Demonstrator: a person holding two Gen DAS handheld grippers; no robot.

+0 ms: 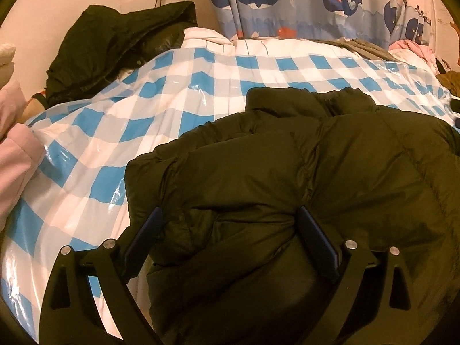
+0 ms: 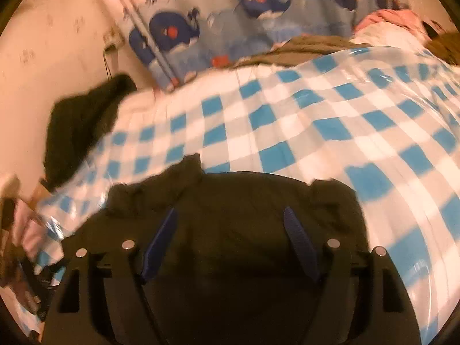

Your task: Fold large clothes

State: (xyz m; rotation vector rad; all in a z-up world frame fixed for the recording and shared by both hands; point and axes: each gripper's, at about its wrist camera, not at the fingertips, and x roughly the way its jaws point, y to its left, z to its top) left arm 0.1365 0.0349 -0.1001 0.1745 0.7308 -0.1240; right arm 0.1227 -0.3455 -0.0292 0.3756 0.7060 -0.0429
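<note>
dark puffer jacket (image 1: 302,189) lies bunched on the near part of the bed, on a glossy blue-and-white checked plastic sheet (image 1: 178,109); collar end toward the whale-print curtain (image 1: 287,3). left gripper (image 1: 230,221) is over the jacket's near edge, jaws spread wide, blue pads either side of a fold but not pinching it, nothing held. right gripper (image 2: 230,224) also gapes over the same jacket (image 2: 235,201), nothing between its pads that i can see gripped; that view is smeared. a second dark coat (image 1: 115,49) is heaped at the far left by the wall, pink clothing (image 1: 14,155) at the left edge. likely trouble: the padded fabric is thick and slippery, so a shallow bite could take only the top layer and the fold would fall open; the sheet underneath is slick too, so a drag might slide the whole jacket, or a low jaw could snag the plastic along with it. no brand, label or legible writing anywhere, only whale pictures on the curtain
</note>
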